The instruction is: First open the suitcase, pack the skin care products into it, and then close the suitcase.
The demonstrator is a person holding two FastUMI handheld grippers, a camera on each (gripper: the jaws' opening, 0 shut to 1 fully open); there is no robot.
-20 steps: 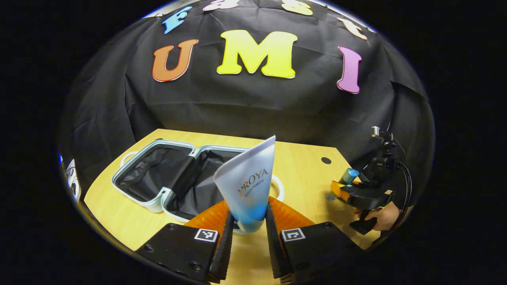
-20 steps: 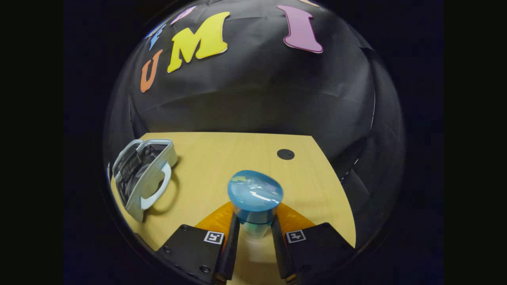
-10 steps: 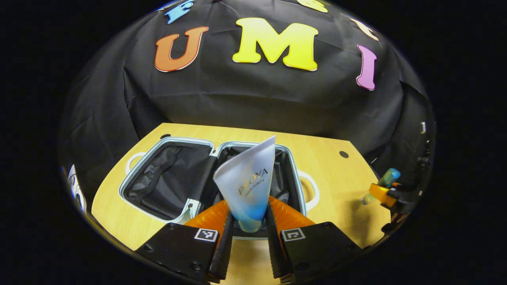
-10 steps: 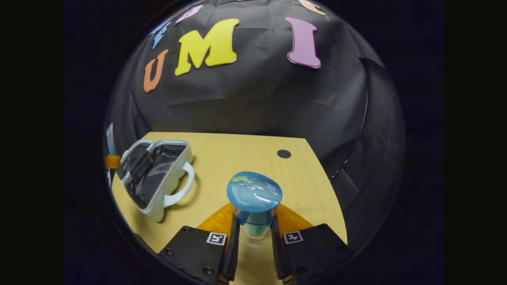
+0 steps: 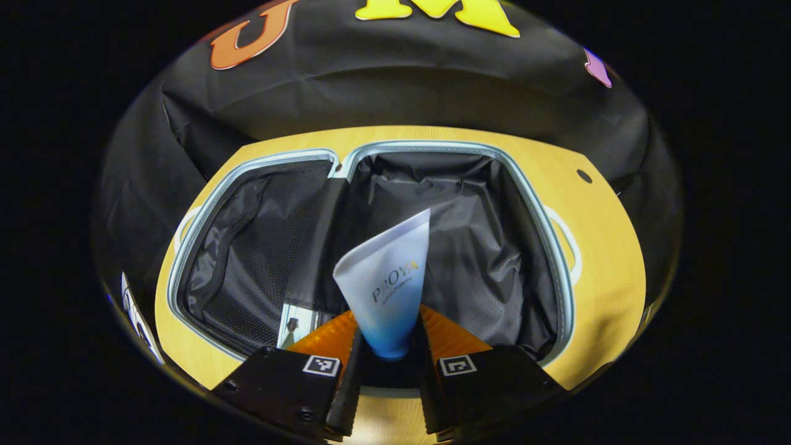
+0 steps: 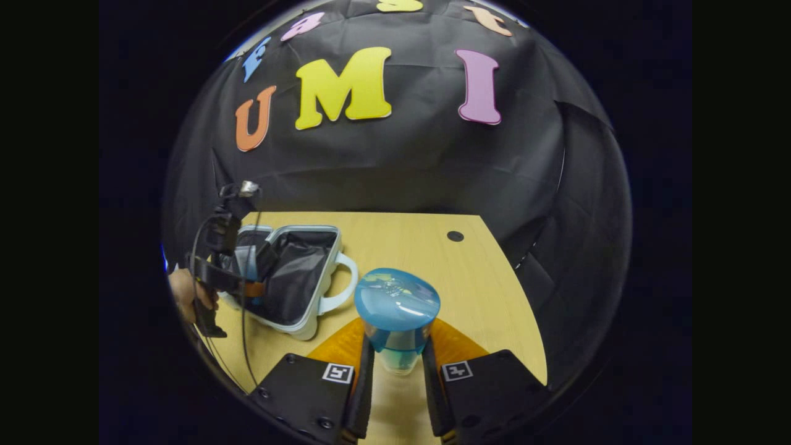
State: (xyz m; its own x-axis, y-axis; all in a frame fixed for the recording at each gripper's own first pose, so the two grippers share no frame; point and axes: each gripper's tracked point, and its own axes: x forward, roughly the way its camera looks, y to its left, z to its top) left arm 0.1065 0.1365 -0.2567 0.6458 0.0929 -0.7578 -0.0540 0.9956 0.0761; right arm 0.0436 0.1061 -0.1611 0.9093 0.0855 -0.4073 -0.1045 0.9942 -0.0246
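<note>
The suitcase (image 5: 559, 272) lies open on the wooden table, pale blue rim, black lining in both halves. My left gripper (image 5: 384, 377) is shut on a white-and-blue tube (image 5: 389, 281), held upright over the right half of the case. In the right gripper view, my right gripper (image 6: 395, 386) is shut on a clear bottle with a blue cap (image 6: 397, 309), above the table to the right of the suitcase (image 6: 309, 321). That view also has the left gripper (image 6: 250, 287) and a hand (image 6: 184, 296) over the case.
The wooden table (image 6: 420, 247) has a small dark hole (image 6: 455, 236) near its far right corner. Bare tabletop lies between the suitcase's white handle (image 6: 343, 284) and the table's right edge. The black cloth wall stands right behind the table.
My left gripper has moved forward and down with the tube, from beside the case to over its right half. The right gripper with the bottle has drawn closer to the suitcase.
</note>
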